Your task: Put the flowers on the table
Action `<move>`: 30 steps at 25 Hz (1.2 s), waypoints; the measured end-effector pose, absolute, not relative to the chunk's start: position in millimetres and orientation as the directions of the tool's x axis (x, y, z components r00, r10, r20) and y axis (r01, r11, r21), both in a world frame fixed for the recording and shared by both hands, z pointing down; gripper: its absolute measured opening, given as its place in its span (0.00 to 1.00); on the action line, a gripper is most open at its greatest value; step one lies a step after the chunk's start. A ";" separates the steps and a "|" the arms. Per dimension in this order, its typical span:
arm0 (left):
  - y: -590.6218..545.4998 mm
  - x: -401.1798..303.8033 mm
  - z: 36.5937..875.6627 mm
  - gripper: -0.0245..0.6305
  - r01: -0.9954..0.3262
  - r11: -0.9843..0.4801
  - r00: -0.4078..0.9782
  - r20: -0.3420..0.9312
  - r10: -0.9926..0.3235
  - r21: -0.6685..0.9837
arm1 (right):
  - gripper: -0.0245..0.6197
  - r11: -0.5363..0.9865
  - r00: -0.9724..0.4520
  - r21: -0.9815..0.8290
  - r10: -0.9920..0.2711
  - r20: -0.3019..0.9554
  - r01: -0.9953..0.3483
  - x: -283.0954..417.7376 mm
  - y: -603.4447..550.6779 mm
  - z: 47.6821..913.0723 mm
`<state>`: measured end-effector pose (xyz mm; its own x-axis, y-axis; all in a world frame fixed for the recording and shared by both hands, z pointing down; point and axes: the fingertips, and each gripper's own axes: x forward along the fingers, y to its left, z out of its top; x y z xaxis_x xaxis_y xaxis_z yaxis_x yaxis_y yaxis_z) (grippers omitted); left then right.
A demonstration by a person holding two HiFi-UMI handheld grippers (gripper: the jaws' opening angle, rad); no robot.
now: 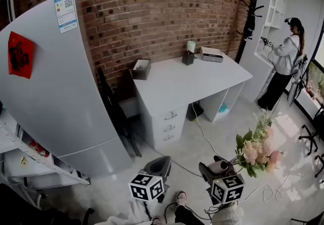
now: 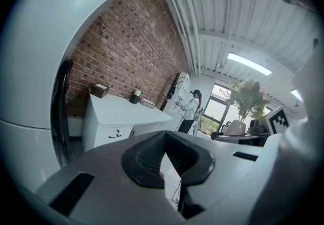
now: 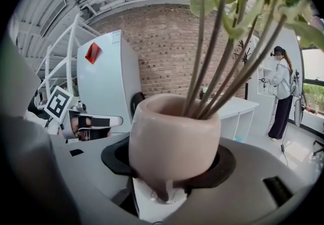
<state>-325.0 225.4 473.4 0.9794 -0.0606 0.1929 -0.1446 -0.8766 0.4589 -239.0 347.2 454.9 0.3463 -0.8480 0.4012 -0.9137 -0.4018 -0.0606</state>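
- Head view: the right gripper [image 1: 216, 171] holds a pink vase [image 1: 219, 166] of flowers [image 1: 255, 151] low over the floor, well apart from the white table [image 1: 187, 84]. The gripper body hides most of the vase, and the jaw state cannot be read here. The left gripper [image 1: 157, 167] hangs just beside it, with its marker cube [image 1: 147, 187] near the lower edge.
- Left gripper view: the dark pads [image 2: 144, 160] lie together with only a narrow wedge of floor between them, and nothing is held. Only this view shows the flowers [image 2: 246, 98] side-on, at far right, and the table [image 2: 119, 112] with its drawer front.
- Right gripper view: the jaws are clamped on the vase [image 3: 174, 140] from both sides. The stems [image 3: 223, 67] rise out of it, and the blooms are cut off at the top edge. The table [image 3: 238, 108] is partly hidden behind the stems.
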 end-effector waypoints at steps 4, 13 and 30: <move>211.7 -273.7 470.0 0.05 -0.142 -0.878 0.981 0.186 -0.062 0.457 | 0.43 -0.390 0.343 -0.036 -0.847 0.407 -0.920 -188.5 329.4 451.6; 189.5 -151.6 455.2 0.05 -0.150 -0.882 0.981 0.177 -0.077 0.447 | 0.43 -0.360 0.326 0.001 -0.843 0.427 -0.933 -68.3 305.1 444.8; 159.6 -51.8 470.4 0.05 -0.206 -0.877 0.965 0.238 -0.109 0.434 | 0.43 -0.343 0.279 -0.051 -0.834 0.475 -0.938 41.9 281.2 472.4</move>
